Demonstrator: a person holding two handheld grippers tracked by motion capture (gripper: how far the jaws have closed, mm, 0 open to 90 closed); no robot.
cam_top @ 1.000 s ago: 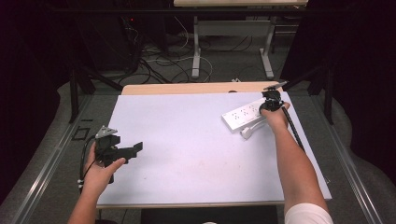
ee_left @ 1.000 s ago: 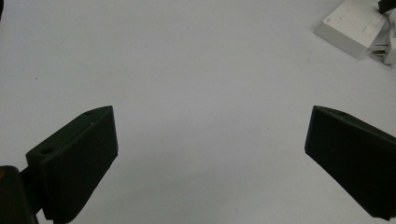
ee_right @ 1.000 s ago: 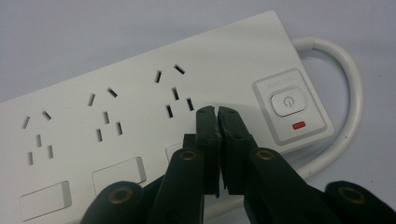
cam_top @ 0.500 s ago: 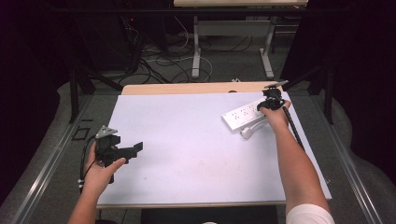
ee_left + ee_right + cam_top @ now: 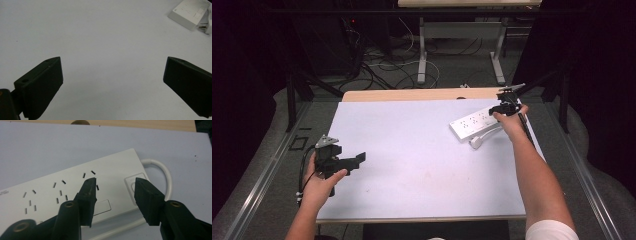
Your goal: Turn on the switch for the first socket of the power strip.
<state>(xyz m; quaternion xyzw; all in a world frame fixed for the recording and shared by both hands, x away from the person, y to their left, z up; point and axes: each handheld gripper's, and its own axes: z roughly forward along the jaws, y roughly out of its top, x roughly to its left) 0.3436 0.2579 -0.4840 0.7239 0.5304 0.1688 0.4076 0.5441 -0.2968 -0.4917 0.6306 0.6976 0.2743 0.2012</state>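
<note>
Near the front-left edge of the table [image 5: 412, 170], the left gripper [image 5: 354, 161] rests in the person's hand with its jaws spread wide and nothing between them; it is well apart from the white power strip [image 5: 472, 123]. Farther, at the right back part of the table, the right gripper [image 5: 115, 190] stands over the switch end of the power strip [image 5: 75, 192]. Its jaws have just been opening and are now partly apart, above the strip's top face, not pressing it. Behind that end, the white cable [image 5: 162, 170] makes a loop.
</note>
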